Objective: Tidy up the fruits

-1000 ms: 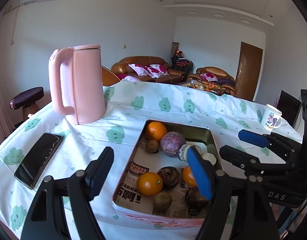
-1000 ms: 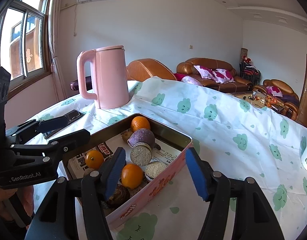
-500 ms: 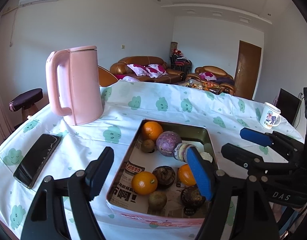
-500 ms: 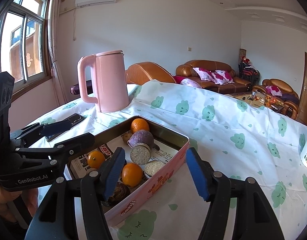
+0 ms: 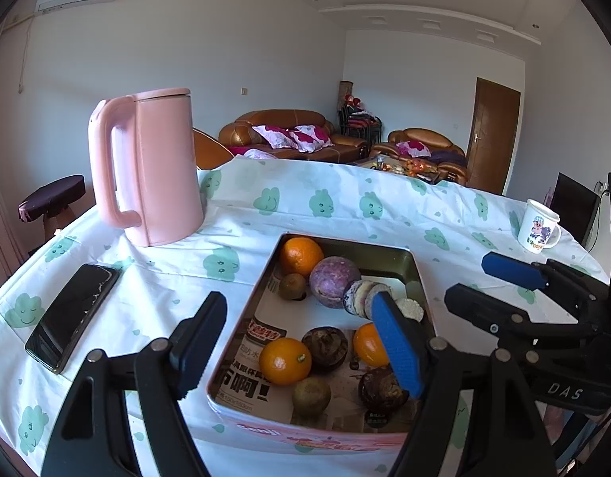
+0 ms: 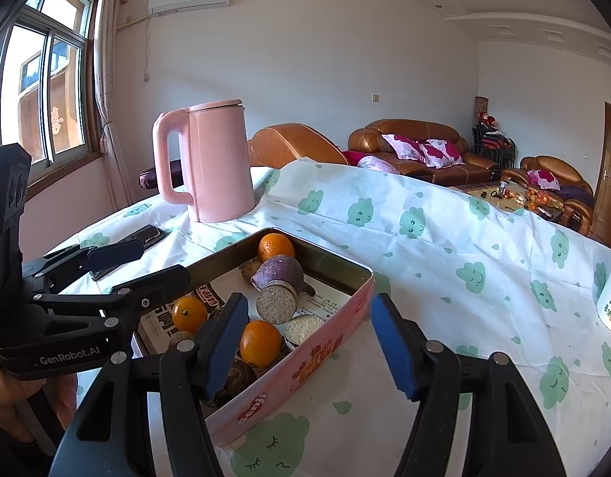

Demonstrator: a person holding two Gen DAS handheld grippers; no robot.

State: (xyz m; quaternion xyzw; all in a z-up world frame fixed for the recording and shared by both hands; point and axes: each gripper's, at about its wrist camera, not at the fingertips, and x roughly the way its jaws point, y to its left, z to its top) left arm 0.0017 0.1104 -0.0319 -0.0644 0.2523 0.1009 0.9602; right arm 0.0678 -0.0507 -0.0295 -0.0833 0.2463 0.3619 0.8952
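Pink tin (image 5: 418, 278) of fruit under both tongs | left (image 5: 301, 342), right (image 6: 309, 342) spread, empty

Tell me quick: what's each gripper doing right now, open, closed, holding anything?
Left gripper: open, holding nothing, above the tin.
Right gripper: open, holding nothing.

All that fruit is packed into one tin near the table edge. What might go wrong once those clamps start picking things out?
The tin sits at the near edge; a sideways nudge from a tool could shove it off. The oranges lie tight against dark, soft-looking fruits, so fingers may squash or drag a neighbour. Both the left tool and right tool hover open over the same tin and might collide.
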